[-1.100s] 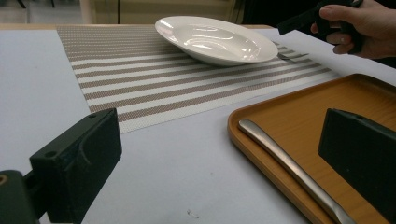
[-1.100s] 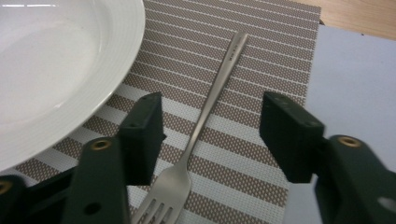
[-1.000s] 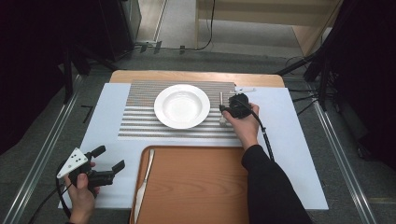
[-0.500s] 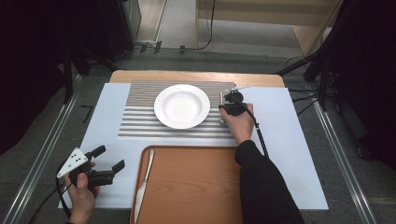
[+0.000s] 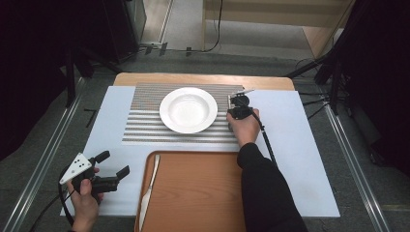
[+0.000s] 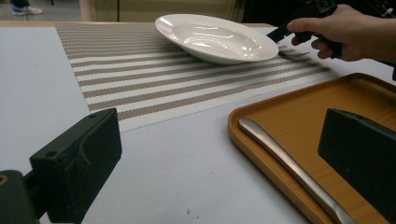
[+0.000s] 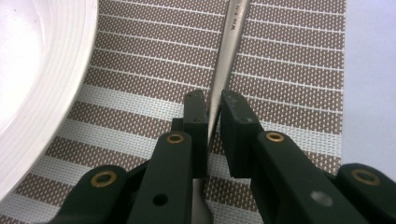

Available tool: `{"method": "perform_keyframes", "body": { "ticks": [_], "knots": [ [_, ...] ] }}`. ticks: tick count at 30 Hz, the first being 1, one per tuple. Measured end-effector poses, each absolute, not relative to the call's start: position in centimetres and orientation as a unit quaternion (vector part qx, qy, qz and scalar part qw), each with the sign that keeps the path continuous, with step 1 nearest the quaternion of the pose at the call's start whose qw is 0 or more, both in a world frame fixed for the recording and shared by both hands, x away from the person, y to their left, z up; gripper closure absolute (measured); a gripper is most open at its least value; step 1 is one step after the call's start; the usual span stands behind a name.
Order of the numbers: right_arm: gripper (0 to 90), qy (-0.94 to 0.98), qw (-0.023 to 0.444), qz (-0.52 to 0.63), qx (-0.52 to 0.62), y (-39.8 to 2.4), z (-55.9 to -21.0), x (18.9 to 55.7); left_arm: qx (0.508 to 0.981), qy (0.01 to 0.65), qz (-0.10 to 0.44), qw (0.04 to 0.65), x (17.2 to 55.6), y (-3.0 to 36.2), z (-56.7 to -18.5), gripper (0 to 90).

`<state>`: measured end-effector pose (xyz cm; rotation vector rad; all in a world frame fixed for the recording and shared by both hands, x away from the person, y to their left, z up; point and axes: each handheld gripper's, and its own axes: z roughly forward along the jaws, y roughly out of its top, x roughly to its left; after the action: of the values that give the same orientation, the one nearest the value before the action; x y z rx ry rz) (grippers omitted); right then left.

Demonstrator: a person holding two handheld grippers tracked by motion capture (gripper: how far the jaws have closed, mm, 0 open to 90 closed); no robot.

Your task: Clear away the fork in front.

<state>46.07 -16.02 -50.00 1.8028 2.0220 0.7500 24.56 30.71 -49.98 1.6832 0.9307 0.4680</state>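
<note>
A white deep plate (image 5: 188, 109) sits on a striped placemat (image 5: 145, 125). Just right of the plate lies a metal fork (image 7: 232, 28), its tines (image 6: 293, 54) on the mat. My right gripper (image 5: 237, 104) points down at the mat; its jaws (image 7: 212, 105) have just been closing and now pinch the fork's handle between the pads. My left gripper (image 5: 113, 164) rests at the near left on the white sheet. Its jaws (image 6: 219, 158) are wide open with nothing between them.
A wooden tray (image 5: 203, 193) lies at the near edge, with a metal knife (image 5: 150, 186) along its left rim. The white sheet (image 5: 300, 145) covers the table under the mat. Cables and dark stands surround the table.
The right hand shifted slightly left toward the plate, and its jaws closed onto the fork's handle. The left hand has stayed put.
</note>
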Motion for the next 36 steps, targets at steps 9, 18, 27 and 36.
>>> {"method": "perform_keyframes", "body": {
  "ticks": [9,18,27,36],
  "knots": [
    [83.7,0.718,0.205,0.228,0.625,-14.6,-49.9,46.0,0.712,0.393,0.196,0.548,24.6,30.7,-50.0,0.0],
    [84.1,0.722,0.206,0.242,0.614,-15.0,-50.1,45.8,0.714,0.388,0.191,0.550,24.6,30.7,-50.0,0.0],
    [84.2,0.708,0.195,0.298,0.610,-16.7,-50.1,44.6,0.716,0.388,0.192,0.548,24.6,30.6,-50.0,0.0],
    [84.1,0.706,0.204,0.342,0.586,-17.5,-48.9,43.1,0.720,0.376,0.201,0.548,24.4,30.4,-49.8,0.0]
  ]
}}
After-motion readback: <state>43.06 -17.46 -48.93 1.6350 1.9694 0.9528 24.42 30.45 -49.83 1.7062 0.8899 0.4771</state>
